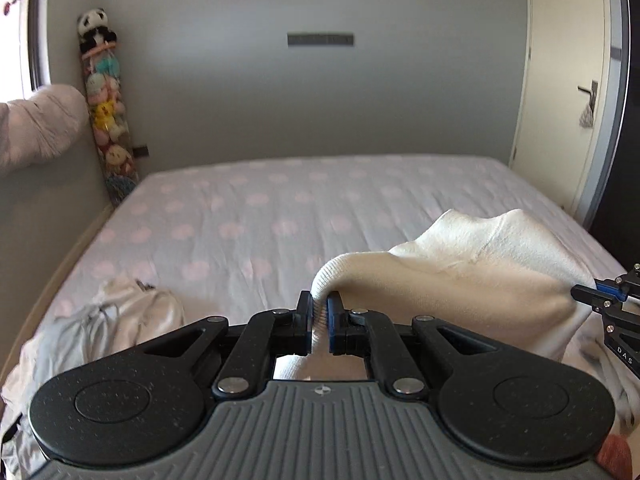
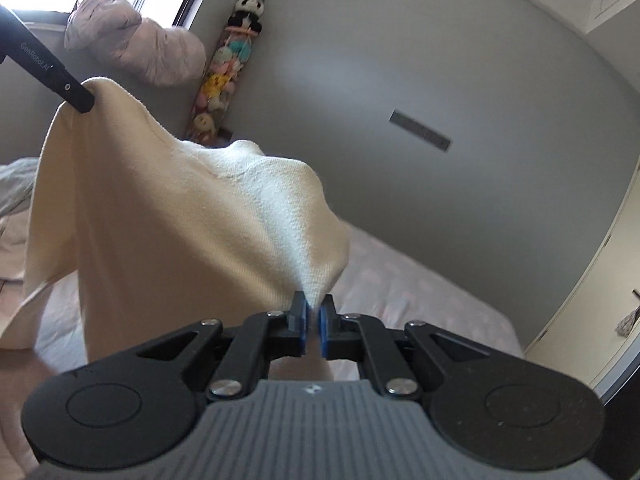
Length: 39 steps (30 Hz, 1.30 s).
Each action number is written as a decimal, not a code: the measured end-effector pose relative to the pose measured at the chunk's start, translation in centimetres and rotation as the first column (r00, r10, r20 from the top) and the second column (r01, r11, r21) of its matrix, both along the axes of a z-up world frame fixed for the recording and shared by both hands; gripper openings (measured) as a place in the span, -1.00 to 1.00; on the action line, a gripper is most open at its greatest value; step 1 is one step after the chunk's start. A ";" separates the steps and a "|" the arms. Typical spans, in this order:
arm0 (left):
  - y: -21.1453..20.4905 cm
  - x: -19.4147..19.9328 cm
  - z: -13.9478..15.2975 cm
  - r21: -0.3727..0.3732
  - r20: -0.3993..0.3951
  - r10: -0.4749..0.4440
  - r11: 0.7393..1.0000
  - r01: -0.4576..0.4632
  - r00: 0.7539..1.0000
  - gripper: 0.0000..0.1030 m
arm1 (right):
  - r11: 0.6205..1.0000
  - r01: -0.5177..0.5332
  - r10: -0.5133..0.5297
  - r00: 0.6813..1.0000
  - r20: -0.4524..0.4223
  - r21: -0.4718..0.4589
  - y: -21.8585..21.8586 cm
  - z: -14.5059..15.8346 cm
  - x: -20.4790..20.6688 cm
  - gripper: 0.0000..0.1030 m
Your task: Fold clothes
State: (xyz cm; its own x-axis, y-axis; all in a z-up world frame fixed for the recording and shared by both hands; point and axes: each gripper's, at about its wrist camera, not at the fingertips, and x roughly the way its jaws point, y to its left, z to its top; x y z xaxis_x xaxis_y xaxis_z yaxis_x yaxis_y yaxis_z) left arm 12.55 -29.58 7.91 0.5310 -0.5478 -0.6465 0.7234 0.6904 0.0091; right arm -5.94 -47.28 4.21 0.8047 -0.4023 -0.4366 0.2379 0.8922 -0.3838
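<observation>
Cream garment (image 1: 472,264) pinched by both grippers – left gripper (image 1: 319,312), right gripper (image 2: 313,312)

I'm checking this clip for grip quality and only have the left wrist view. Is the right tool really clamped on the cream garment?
Observer: Yes. In the right wrist view the right tool is shut on a bunched corner of the cream garment.
Operator: Does the cloth hang free below?
Observer: It drapes down to the left, above the bed; its lower edge runs out of frame.
Operator: And my left tool, seen from there?
Observer: The left tool pinches the garment's upper corner, high at the left of that view.
</observation>
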 end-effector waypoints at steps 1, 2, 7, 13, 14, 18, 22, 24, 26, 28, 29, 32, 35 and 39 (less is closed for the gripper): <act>-0.2 0.3 -2.2 0.039 -0.038 -0.011 0.999 0.012 0.999 -0.90 | 1.000 -0.004 0.005 0.999 -0.044 0.030 -0.1 -1.8 -0.1 -0.86; -0.4 0.5 -4.3 0.081 -0.073 -0.021 0.996 0.027 0.997 -0.90 | 0.998 -0.006 0.011 0.996 -0.088 0.060 -0.2 -3.5 -0.2 -0.86; -0.3 -0.2 -13.6 0.316 -0.213 -0.057 0.941 0.123 0.975 -0.90 | 0.983 -0.035 0.090 0.949 -0.303 0.183 0.2 -9.9 -0.2 -0.86; 0.8 -3.2 -19.6 0.504 -0.297 -0.150 0.814 0.288 0.943 -0.90 | 0.956 -0.063 0.209 0.833 -0.512 0.287 0.7 -15.8 -0.3 -0.85; 0.8 -3.5 -20.3 0.520 -0.311 -0.162 0.796 0.310 0.937 -0.89 | 0.953 -0.071 0.222 0.822 -0.524 0.293 0.7 -15.9 -0.5 -0.84; 1.1 -4.0 -21.7 0.513 -0.389 -0.204 0.762 0.395 0.898 -0.84 | 0.942 -0.101 0.276 0.776 -0.568 0.320 0.8 -16.5 -0.9 -0.72; 1.9 -3.6 -21.7 0.491 -0.440 -0.256 0.734 0.469 0.861 -0.68 | 0.929 -0.129 0.328 0.723 -0.607 0.348 0.9 -17.1 -1.4 -0.42; 2.2 -3.5 -21.0 0.481 -0.445 -0.286 0.723 0.496 0.848 -0.58 | 0.924 -0.136 0.339 0.726 -0.599 0.358 0.6 -16.5 -1.7 -0.38; 2.3 -3.1 -20.0 0.457 -0.444 -0.315 0.725 0.514 0.839 -0.48 | 0.920 -0.140 0.341 0.743 -0.575 0.366 0.3 -15.4 -1.9 -0.36; 1.8 -2.5 -19.0 0.442 -0.421 -0.347 0.729 0.523 0.838 -0.37 | 0.919 -0.142 0.336 0.768 -0.545 0.367 -0.4 -14.1 -1.8 -0.36; 1.5 -2.2 -18.5 0.440 -0.404 -0.360 0.729 0.524 0.841 -0.30 | 0.922 -0.142 0.329 0.779 -0.534 0.360 -0.6 -13.5 -1.6 -0.36; -0.1 -1.4 -18.2 0.445 -0.363 -0.391 0.725 0.526 0.846 -0.24 | 0.928 -0.159 0.326 0.785 -0.526 0.338 -1.2 -13.0 -0.4 -0.36; -1.9 -0.9 -18.8 0.448 -0.363 -0.418 0.705 0.549 0.833 -0.24 | 0.922 -0.177 0.348 0.768 -0.537 0.344 -1.4 -13.6 1.2 -0.36; -4.0 -0.3 -20.4 0.463 -0.371 -0.431 0.682 0.566 0.823 -0.20 | 0.909 -0.205 0.384 0.752 -0.536 0.363 -1.3 -14.2 2.8 -0.36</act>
